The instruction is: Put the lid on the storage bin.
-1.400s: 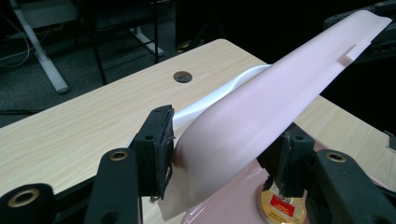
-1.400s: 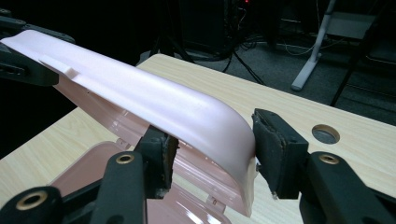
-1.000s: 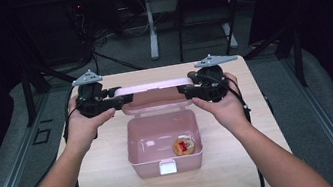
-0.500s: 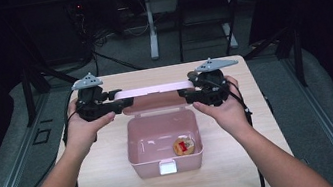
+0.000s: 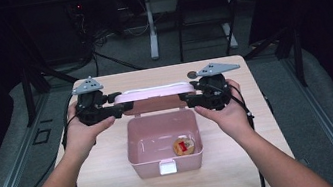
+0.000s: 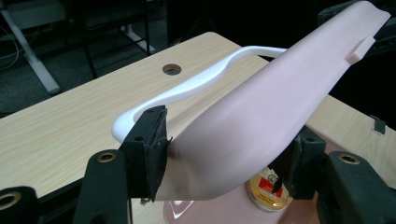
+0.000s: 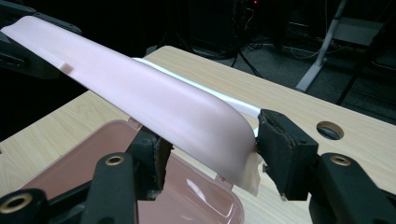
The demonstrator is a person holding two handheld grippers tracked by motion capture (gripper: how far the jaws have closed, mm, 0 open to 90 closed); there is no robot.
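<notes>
A pink plastic box (image 5: 166,160) stands open mid-table with a round tin with a red label (image 5: 183,146) on its floor. Its pink lid (image 5: 154,95) stands raised behind it, the white handle (image 6: 196,86) on the far side. My left gripper (image 5: 123,104) grips the lid's left end; its jaws have just been opening a little, with the lid (image 6: 261,121) still between the pads. At the other end my right gripper (image 5: 189,96) is shut on the lid (image 7: 154,98). The tin (image 6: 268,189) peeks out under the lid.
The light wooden table (image 5: 118,182) has a round cable hole (image 5: 192,75) behind the lid. A person's forearms come in from the near edge on both sides of the box. Beyond the table lie a dark floor, cables and chair legs.
The lid's top edge sits slightly lower and nearer the box than a second ago. Both hands have hardly shifted and still hold the lid's ends.
</notes>
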